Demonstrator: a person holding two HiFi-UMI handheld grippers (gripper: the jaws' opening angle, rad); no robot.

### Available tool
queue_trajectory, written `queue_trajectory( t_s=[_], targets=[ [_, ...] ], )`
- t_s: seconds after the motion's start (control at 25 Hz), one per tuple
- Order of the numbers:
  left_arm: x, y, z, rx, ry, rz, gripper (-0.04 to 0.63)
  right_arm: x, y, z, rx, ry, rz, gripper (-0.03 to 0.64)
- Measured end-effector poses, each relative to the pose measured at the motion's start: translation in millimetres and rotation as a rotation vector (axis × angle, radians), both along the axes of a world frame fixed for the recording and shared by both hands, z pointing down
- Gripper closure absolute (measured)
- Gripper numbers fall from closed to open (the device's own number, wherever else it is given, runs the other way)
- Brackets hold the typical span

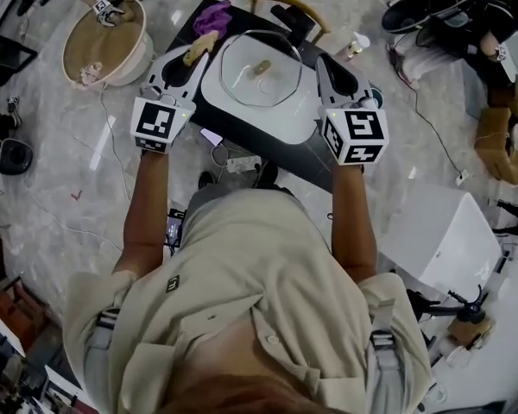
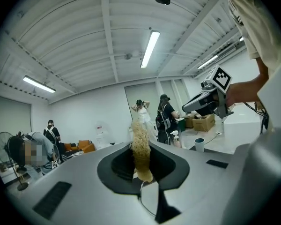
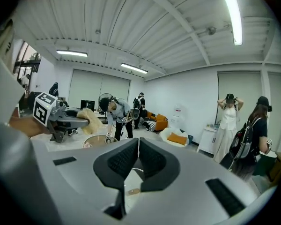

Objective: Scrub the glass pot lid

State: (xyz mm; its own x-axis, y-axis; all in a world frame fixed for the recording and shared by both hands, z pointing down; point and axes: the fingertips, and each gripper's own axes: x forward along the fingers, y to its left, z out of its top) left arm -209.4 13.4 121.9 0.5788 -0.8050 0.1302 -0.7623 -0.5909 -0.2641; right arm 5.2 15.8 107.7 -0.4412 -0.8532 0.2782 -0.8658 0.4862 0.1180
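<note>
Your left tongs (image 1: 192, 59) are clamped on a tan, fibrous scrubber (image 2: 141, 144), which stands upright between the jaws and sticks out past their tips. Your right tongs (image 3: 138, 154) are closed, jaw against jaw, with nothing between them. The glass pot lid (image 1: 261, 69) lies flat, knob up, on a white tray (image 1: 281, 121) that sits on the dark desk (image 1: 268, 151) in front of you. From the head view the lid is between your two tongs: the scrubber is just beside its left rim and the right tongs' tips are near its right rim. You cannot tell from these views whether the scrubber touches the glass. Both marker cubes face up at the near edge of the tray, and your forearms reach forward on either side of it. A purple cloth (image 1: 211, 15) is bunched at the far left corner of the desk. A round tan tub (image 1: 104, 41) stands on the floor to your left, well apart from the desk.
</note>
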Motion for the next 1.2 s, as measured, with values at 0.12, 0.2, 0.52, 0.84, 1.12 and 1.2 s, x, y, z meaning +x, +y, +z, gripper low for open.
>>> queue_trajectory(
  t_s=[0.12, 0.2, 0.52, 0.84, 1.12, 1.2],
  targets=[
    [7, -6, 7, -0.009, -0.008, -0.027, 0.54, 6, -11, 7, -0.009, -0.002, -0.022, 0.591],
    [9, -12, 12, -0.015, -0.014, -0.041, 0.54, 10, -18, 13, -0.016, -0.003, -0.031, 0.591],
    [18, -42, 62, -0.085, -0.042, -0.089, 0.54, 27, -55, 55, -0.053, -0.022, -0.019, 0.589],
    [44, -97, 151, -0.168, -0.058, -0.119, 0.54, 55, -96, 120, -0.114, -0.048, 0.057, 0.589],
    [75, -146, 227, -0.204, -0.1, -0.132, 0.54, 79, -113, 165, -0.132, -0.077, 0.125, 0.589],
    [84, -155, 248, -0.22, -0.112, -0.132, 0.54, 86, -116, 179, -0.148, -0.079, 0.136, 0.589]
  ],
)
